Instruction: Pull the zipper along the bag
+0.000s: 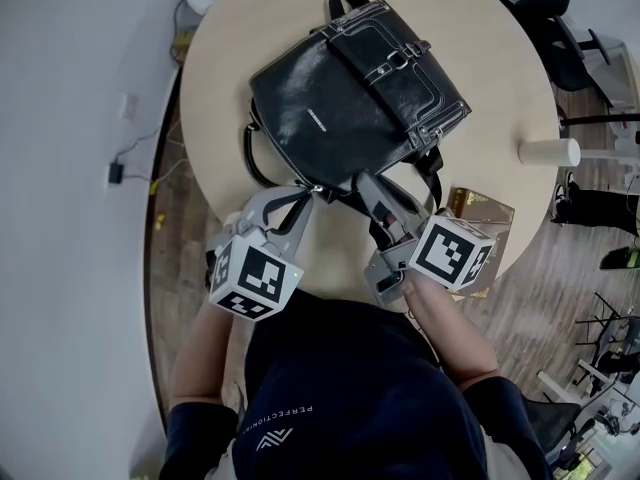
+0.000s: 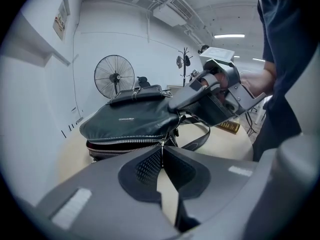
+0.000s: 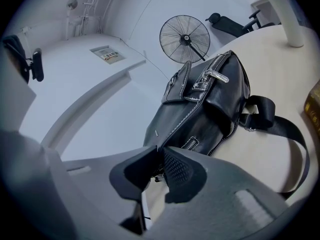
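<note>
A black leather bag lies on the round pale table, its zipped side toward me. In the left gripper view its silver zipper runs along the near edge of the bag. My left gripper is shut on the thin metal zipper pull at the bag's near corner. In the head view the left gripper meets that corner. My right gripper sits just beside it. In its own view, the right gripper is shut on the edge of the bag.
The bag's strap loops over the table to the right. A white cylinder and a gold-brown box stand near the table's right edge. A floor fan and office chairs stand beyond the table.
</note>
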Tool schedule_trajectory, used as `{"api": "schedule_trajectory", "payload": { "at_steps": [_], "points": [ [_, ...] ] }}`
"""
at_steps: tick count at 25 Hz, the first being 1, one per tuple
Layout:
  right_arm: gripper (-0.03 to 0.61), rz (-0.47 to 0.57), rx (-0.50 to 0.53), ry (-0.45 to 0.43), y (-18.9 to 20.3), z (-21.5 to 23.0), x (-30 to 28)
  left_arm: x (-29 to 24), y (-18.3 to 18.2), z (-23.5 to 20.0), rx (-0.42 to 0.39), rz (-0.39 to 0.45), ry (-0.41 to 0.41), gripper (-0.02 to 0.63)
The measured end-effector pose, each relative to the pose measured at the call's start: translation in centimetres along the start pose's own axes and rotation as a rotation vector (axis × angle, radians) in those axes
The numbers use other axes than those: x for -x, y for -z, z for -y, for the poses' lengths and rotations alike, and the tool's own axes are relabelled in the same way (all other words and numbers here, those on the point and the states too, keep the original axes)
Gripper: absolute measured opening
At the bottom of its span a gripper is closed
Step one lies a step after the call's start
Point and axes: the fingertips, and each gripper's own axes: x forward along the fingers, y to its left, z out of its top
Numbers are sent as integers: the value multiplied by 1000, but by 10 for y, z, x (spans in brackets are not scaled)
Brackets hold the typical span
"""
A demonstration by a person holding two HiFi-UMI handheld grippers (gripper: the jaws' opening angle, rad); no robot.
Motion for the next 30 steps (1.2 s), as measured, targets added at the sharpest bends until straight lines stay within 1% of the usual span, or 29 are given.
{"api": "schedule_trajectory", "payload": {
  "at_steps": [5, 8, 11, 15, 24, 27, 30],
  "points": [
    [38, 0, 9, 2, 1, 0, 0, 3, 3, -4, 11, 2, 16, 28],
    [37, 3, 15, 4, 2, 1, 0, 6, 5, -4, -2, -17, 19, 28],
    [37, 3, 15, 4, 2, 1, 1, 6, 4, -4, -6, -9, 29, 28],
    [35, 5, 9, 1, 2, 1, 0, 6, 5, -8, 12, -2, 41, 28],
    [34, 1, -3, -11, 3, -3, -1, 11, 4, -12, 7, -1, 52, 28],
    [40, -2, 9, -12, 3, -3, -1, 11, 5, -11, -11, -16, 47, 28],
    [60, -13, 34, -22, 4, -2, -2, 10, 6, -8, -29, -26, 35, 28]
  ]
}}
